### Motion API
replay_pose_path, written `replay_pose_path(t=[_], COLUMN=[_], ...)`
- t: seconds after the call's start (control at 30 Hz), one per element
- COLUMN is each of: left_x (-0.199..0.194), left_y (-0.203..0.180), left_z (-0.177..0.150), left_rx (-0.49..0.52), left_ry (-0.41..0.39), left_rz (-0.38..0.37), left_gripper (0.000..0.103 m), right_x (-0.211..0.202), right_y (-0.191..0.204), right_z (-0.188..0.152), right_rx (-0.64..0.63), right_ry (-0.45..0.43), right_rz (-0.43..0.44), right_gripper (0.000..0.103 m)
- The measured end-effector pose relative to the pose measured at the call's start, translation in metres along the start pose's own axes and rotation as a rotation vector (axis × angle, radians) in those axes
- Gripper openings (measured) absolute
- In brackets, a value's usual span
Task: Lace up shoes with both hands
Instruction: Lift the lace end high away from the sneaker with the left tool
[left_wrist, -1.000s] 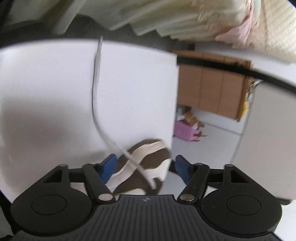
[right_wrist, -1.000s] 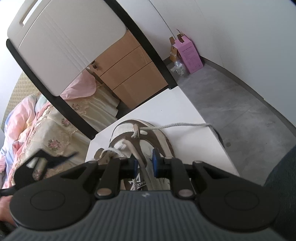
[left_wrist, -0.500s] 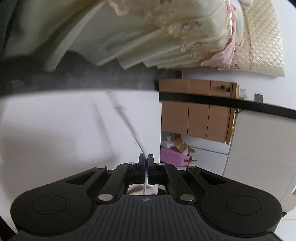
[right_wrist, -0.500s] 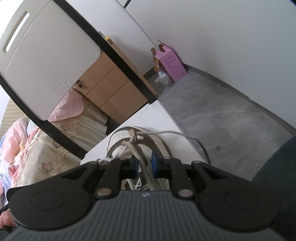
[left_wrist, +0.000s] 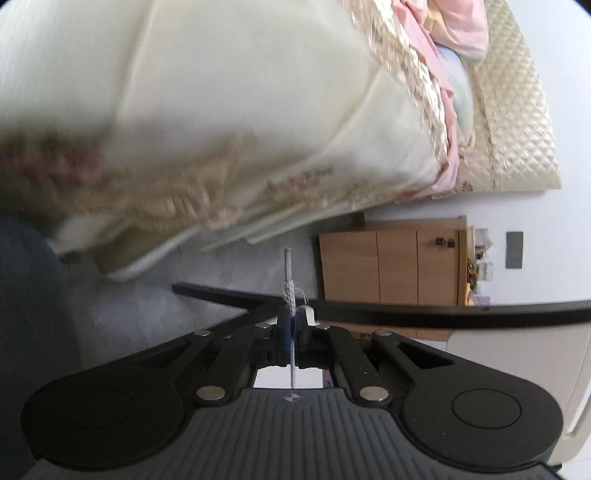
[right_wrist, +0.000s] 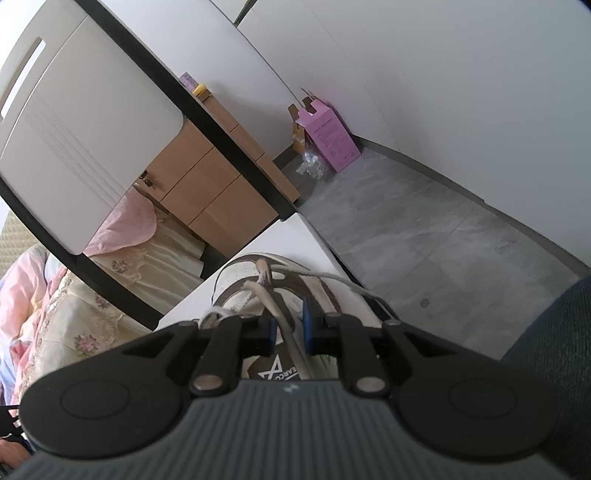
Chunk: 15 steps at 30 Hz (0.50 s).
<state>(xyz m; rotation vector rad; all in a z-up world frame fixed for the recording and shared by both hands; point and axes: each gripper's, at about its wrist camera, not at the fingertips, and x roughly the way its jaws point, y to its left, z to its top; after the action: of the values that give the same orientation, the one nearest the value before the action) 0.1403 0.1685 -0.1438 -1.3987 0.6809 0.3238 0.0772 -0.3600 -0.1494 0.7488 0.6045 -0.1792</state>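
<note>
My left gripper (left_wrist: 291, 314) is shut on the grey-white shoelace (left_wrist: 288, 273). The lace's stiff tip sticks up past the fingertips, and its strand runs down behind the pads. The shoe is hidden in the left wrist view. In the right wrist view the brown and white shoe (right_wrist: 240, 277) lies on the white table (right_wrist: 288, 236), toe pointing away. My right gripper (right_wrist: 289, 321) is narrowly closed over the shoe's tongue, with lace strands between the blue pads. Another stretch of lace (right_wrist: 332, 277) trails off to the right over the table edge.
A bed with a cream flowered cover (left_wrist: 221, 110) fills the upper left wrist view. Beyond the table stand a wooden drawer cabinet (right_wrist: 218, 192) and a white panel in a black frame (right_wrist: 74, 129). A pink box (right_wrist: 328, 140) sits on the grey floor by the wall.
My left gripper closed on the lace above the shoe, then lifted and swung away with it, so its view went from the table to the bed. The right gripper kept its hold.
</note>
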Motion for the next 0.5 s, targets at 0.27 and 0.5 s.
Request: replay_pose_path(t=[0.27, 0.5], left_x=[0.015, 0.019], left_y=[-0.004, 0.003], left_z=[-0.004, -0.034], left_rx=[0.065, 0.078], left_ry=[0.095, 0.133], left_rz=[0.042, 0.044], left_gripper=[0.020, 0.074], right_x=[0.004, 0.006], right_y=[0.001, 0.010], right_z=[0.000, -0.005], right_rx=[0.009, -0.046], right_ry=[0.014, 0.040], right_rz=[0.019, 0.038], right_gripper=[0.015, 0.015])
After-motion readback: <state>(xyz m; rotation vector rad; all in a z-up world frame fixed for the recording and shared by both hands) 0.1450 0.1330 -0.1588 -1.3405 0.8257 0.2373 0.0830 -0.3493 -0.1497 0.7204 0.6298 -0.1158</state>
